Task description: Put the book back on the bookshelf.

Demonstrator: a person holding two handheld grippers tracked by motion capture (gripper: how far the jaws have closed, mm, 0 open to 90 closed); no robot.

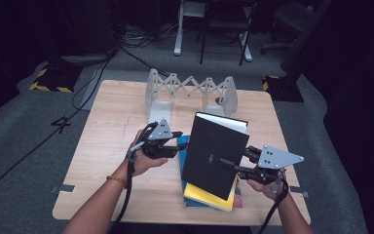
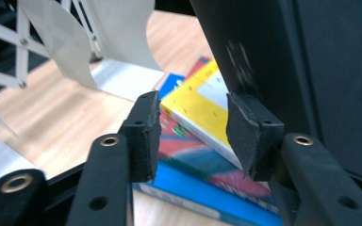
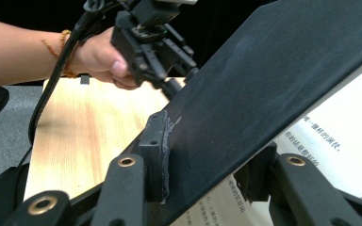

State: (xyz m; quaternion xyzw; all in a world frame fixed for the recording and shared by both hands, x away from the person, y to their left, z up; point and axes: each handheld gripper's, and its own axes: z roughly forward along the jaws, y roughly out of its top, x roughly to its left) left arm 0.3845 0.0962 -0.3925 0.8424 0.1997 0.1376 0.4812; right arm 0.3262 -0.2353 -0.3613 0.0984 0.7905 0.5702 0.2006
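Observation:
A black book (image 1: 214, 151) stands tilted above a stack of books (image 1: 209, 197) with a yellow one (image 2: 198, 103) on top and blue and red ones beneath. My right gripper (image 1: 231, 165) is shut on the black book's cover (image 3: 273, 75) at its right edge, and a white page with printed text (image 3: 339, 136) shows under the cover. My left gripper (image 1: 180, 141) is open at the black book's left edge. In the left gripper view its jaws (image 2: 193, 132) frame the stack, and the black book (image 2: 311, 56) lies against the right pad (image 2: 247, 132). The left gripper (image 3: 179, 77) also appears beyond the cover.
An expandable white book rack (image 1: 190, 90) stands at the back of the wooden table (image 1: 112, 126), its metal plates (image 2: 75, 42) close behind the stack. Chairs and cables are on the floor beyond. Bare wood lies left of the stack.

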